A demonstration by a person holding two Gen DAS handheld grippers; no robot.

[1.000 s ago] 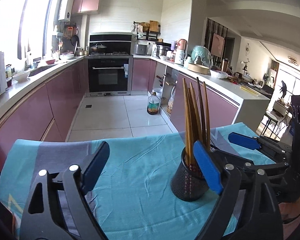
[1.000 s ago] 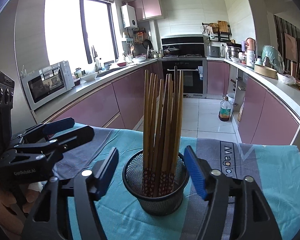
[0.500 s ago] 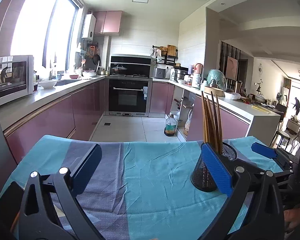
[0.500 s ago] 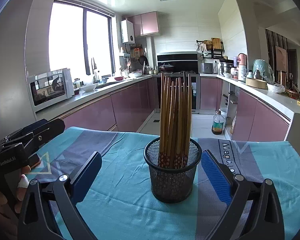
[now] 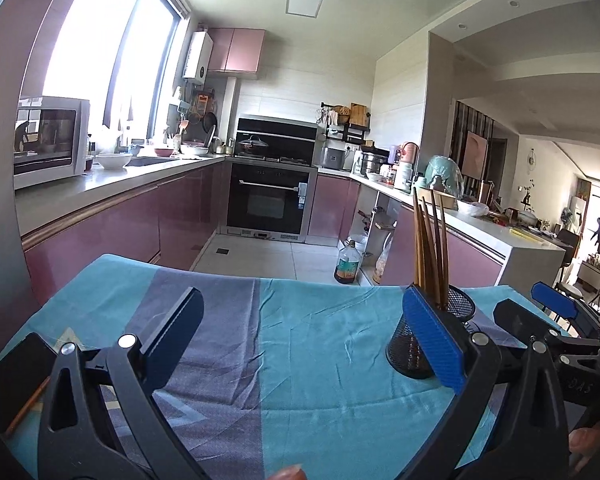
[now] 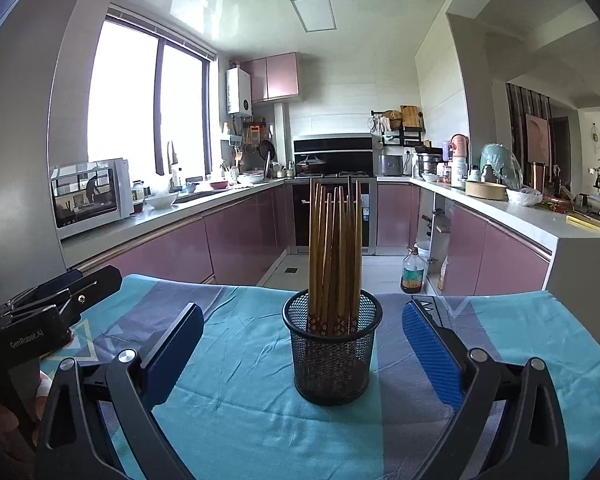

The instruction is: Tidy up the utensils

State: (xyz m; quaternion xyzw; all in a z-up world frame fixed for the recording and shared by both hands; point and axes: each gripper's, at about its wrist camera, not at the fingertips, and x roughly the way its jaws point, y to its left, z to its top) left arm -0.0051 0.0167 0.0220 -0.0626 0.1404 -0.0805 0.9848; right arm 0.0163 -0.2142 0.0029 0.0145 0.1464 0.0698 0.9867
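A black mesh cup (image 6: 332, 360) stands upright on the teal and grey cloth (image 6: 240, 400), filled with several wooden chopsticks (image 6: 334, 248). My right gripper (image 6: 302, 320) is open and wide, with the cup ahead between the lines of its blue pads and clear of both. In the left wrist view the cup (image 5: 404, 352) sits to the right, partly hidden behind the right finger (image 5: 432, 340) of my open left gripper (image 5: 300, 332), which has only cloth between its fingers. Each gripper shows in the other's view: the right gripper (image 5: 556, 308) and the left gripper (image 6: 60, 296).
A dark flat object (image 5: 16, 368) and a thin brown stick (image 5: 28, 404) lie at the table's near left corner. Beyond the table's far edge are the tiled floor, an oil bottle (image 6: 413, 274), pink cabinets and an oven (image 5: 270, 200). Part of a hand (image 5: 588, 436) shows at lower right.
Both grippers have drawn back from the mesh cup and their jaws have widened. The cup, earlier close between the right gripper's pads, now stands farther ahead. The left view has swung away from the cup.
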